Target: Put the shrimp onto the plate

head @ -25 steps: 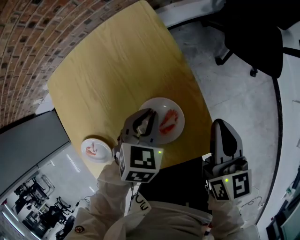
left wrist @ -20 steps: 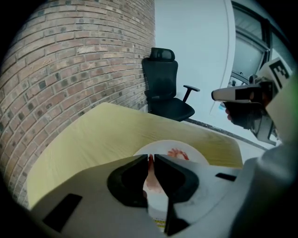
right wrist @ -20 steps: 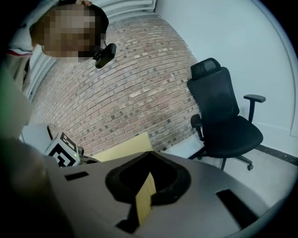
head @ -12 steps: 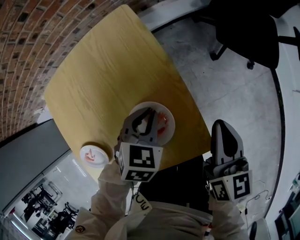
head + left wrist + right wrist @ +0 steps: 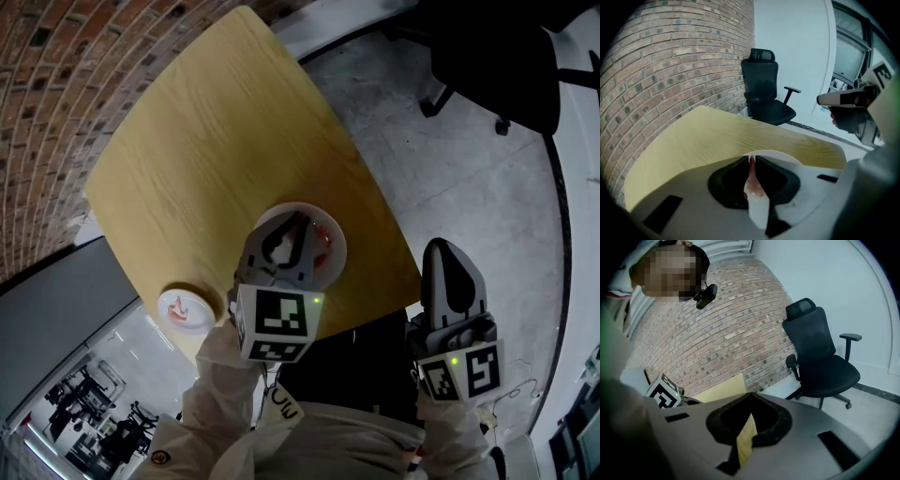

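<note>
In the left gripper view, my left gripper [image 5: 751, 160] is shut on a pale pink shrimp [image 5: 753, 180] that sits in the narrow gap between the jaws. The rim of the white plate [image 5: 785, 157] shows just beyond the tips. In the head view, this gripper [image 5: 296, 225] hangs over the white plate [image 5: 333, 225] near the table's front edge, and red shrimp [image 5: 325, 247] lie on the plate beside it. A small white dish [image 5: 199, 316] at the left holds another shrimp [image 5: 178, 305]. My right gripper [image 5: 448, 255] is shut and holds nothing, off the table's right corner.
The yellow wooden table [image 5: 216, 141] stands against a brick wall [image 5: 56, 84]. A black office chair [image 5: 506, 56] stands on the grey floor at the far right, and it also appears in the left gripper view as the chair [image 5: 764, 93]. Another person [image 5: 670, 273] stands at the left of the right gripper view.
My left gripper has moved further over the middle of the plate and now hides more of the shrimp lying there. The right gripper has not moved.
</note>
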The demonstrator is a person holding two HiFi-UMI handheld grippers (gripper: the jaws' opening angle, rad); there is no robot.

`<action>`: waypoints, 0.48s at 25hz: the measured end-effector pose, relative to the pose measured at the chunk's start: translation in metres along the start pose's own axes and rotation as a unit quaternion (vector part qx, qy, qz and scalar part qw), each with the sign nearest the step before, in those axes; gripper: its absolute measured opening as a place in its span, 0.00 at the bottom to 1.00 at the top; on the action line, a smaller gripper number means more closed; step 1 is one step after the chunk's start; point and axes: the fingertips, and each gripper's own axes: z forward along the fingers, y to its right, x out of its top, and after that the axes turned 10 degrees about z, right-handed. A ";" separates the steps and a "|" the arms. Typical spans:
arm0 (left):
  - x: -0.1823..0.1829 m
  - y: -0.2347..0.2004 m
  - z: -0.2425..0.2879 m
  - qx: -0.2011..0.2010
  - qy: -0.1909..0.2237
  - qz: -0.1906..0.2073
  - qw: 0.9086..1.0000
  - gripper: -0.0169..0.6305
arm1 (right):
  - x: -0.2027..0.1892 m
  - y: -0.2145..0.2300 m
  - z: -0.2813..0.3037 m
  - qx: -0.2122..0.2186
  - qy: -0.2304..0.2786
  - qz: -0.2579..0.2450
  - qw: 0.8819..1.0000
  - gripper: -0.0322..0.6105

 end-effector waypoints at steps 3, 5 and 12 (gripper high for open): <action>0.002 -0.001 0.000 0.003 0.006 -0.002 1.000 0.11 | 0.000 0.001 0.001 0.001 -0.002 -0.001 1.000 0.09; 0.002 -0.001 0.001 0.005 0.009 -0.005 1.000 0.11 | -0.001 0.000 0.002 0.002 -0.004 -0.002 1.000 0.09; 0.003 -0.002 0.001 0.007 0.016 -0.015 1.000 0.11 | -0.003 -0.003 0.005 0.007 -0.009 -0.004 1.000 0.09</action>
